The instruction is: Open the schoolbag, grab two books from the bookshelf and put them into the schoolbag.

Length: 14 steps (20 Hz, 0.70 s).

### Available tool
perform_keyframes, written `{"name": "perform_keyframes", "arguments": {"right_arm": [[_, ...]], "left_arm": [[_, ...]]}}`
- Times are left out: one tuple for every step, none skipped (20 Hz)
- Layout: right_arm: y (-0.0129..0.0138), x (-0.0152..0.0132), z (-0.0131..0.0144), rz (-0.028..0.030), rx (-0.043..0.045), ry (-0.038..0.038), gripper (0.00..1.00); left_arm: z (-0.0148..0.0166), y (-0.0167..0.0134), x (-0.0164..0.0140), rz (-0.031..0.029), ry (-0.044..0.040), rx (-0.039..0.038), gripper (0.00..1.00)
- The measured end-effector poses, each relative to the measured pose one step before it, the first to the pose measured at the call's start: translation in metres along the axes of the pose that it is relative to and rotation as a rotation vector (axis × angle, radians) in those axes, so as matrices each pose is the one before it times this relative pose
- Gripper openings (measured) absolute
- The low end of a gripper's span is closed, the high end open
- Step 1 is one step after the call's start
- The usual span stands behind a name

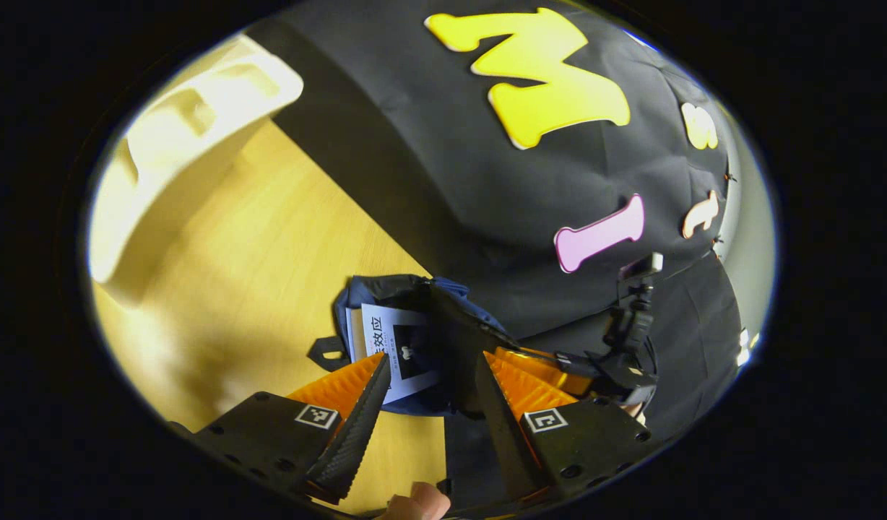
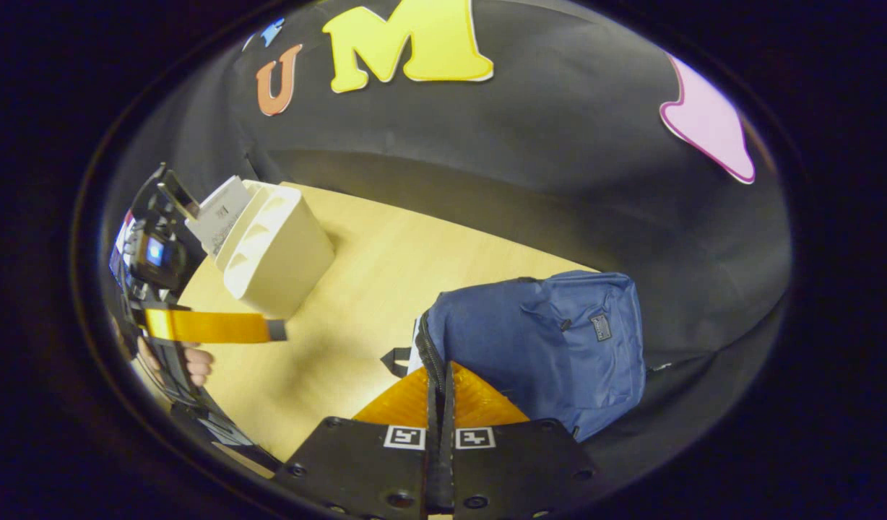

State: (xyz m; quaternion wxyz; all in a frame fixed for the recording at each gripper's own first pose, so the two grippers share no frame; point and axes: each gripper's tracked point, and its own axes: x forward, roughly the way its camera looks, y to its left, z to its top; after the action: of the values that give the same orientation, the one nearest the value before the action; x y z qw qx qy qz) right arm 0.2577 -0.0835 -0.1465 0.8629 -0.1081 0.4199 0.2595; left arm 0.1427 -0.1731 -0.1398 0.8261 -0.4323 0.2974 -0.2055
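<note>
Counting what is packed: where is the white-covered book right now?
In the left gripper view, the white-covered book sits inside the open mouth of the blue fabric schoolbag, just beyond the left gripper.

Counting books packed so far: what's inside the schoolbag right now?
Through the open mouth of the blue schoolbag, one white-covered book shows, sticking out. Whether a second book lies deeper cannot be told: the bag's fabric covers the rest.

Pale wooden tabletop, warmly lit; black cloth wall draped behind, creased.
</note>
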Motion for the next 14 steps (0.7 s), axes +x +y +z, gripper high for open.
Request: {"name": "perform_keyframes", "arguments": {"right_arm": [[0.00026,-0.00009,0.00119,0.00227,0.00519,-0.00709,0.01],[-0.00097,-0.00114,0.00024,-0.00307,-0.00068,-0.0118,0.01],[-0.00239,-0.00056,0.00221,-0.00445,0.00095,-0.0106,0.0],[-0.00129,-0.00223,-0.0004,0.0003,0.00409,-0.01274,0.0],[-0.00239,-0.00168,0.00242,0.00015,0.0091,-0.0153,0.01],[-0.00194,-0.00049,0.00137,0.00008,0.00641,-0.01207,0.01],[-0.00218,-0.00081,-0.0001,-0.00171,-0.00022,-0.00804,0.01],[-0.00133,-0.00113,0.0008,-0.00207,0.00383,-0.01031,0.0],[-0.00057,-0.00274,-0.00089,0.00572,0.0055,-0.00653,0.01],[-0.00198,-0.00171,-0.00095,0.00183,-0.00136,-0.00648,0.01],[-0.00313,-0.00175,0.00015,-0.00269,0.00209,-0.00623,0.01],[-0.00167,-0.00091,0.00043,-0.00132,0.00464,-0.00227,0.01],[-0.00144,-0.00049,0.0004,0.00009,0.00538,-0.00492,0.01],[-0.0016,-0.00118,-0.00089,0.00132,0.00623,-0.00433,0.0]], "left_arm": [[0.00955,0.00259,-0.01988,0.03919,-0.0111,0.06644,0.78],[0.01058,0.00456,-0.01796,0.03498,-0.01927,0.06579,0.78],[0.01286,0.00593,-0.01947,0.03876,-0.02283,0.06548,0.78],[0.01449,0.0115,-0.01826,0.04986,-0.02783,0.07354,0.78],[0.01411,0.01477,-0.01712,0.05393,-0.03202,0.07816,0.78],[0.01373,0.01743,-0.01468,0.051,-0.03182,0.06773,0.78],[0.01625,0.02106,-0.01312,0.05332,-0.03389,0.04755,0.78],[0.01725,0.01725,-0.01174,0.03559,-0.02515,0.02589,0.78],[0.01301,0.01528,-0.00997,0.03104,-0.01697,0.01578,0.78],[0.01187,0.01585,-0.00872,0.03799,-0.01725,0.02139,0.78],[0.00902,0.01719,-0.00466,0.04144,-0.0087,0.0265,0.78],[0.00514,0.01744,-0.00309,0.04036,0.0067,0.04001,0.78],[0.00342,0.01857,0.00028,0.04727,0.02331,0.05119,0.79],[-0.00021,0.0163,0.00357,0.04008,0.03569,0.04568,0.82]]}}
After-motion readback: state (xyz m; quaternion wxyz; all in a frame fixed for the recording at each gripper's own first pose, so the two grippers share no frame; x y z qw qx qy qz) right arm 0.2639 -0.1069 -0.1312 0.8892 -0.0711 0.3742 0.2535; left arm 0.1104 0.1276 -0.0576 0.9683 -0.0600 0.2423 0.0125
